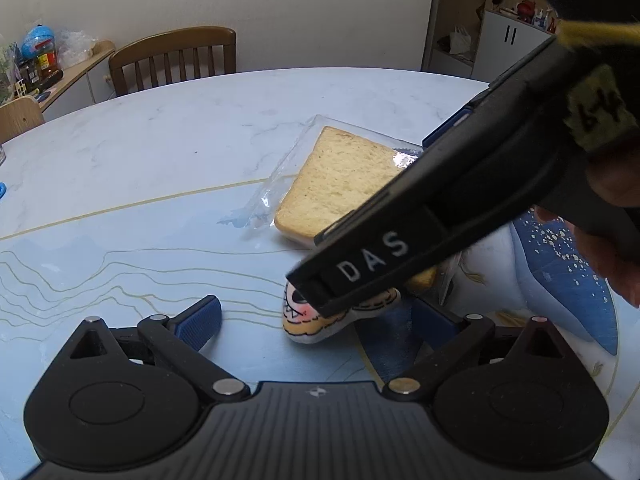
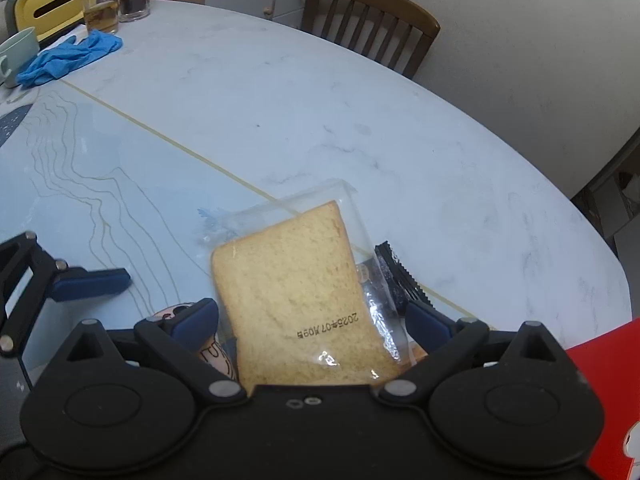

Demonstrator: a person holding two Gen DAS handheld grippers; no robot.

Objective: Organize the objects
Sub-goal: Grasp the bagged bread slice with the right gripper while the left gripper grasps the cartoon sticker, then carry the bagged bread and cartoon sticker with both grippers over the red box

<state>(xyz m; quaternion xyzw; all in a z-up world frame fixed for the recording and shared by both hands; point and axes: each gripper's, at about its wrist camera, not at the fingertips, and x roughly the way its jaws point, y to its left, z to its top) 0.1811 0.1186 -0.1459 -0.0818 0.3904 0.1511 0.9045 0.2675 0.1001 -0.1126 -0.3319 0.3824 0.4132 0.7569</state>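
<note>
Your table presents a smooth, glossy marble-look top. The bread slice is porous and matt inside a clear, shiny plastic bag. The small toy looks like soft printed cloth. Both grippers show matt black plastic, ribbed blue pads and bright metal pins. The chair is varnished wood.

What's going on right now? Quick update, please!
Both grippers open: left gripper low by the small toy, right gripper straddling the bagged bread. Bread flat on the table, not gripped. Dark packet beside the bread.
</note>
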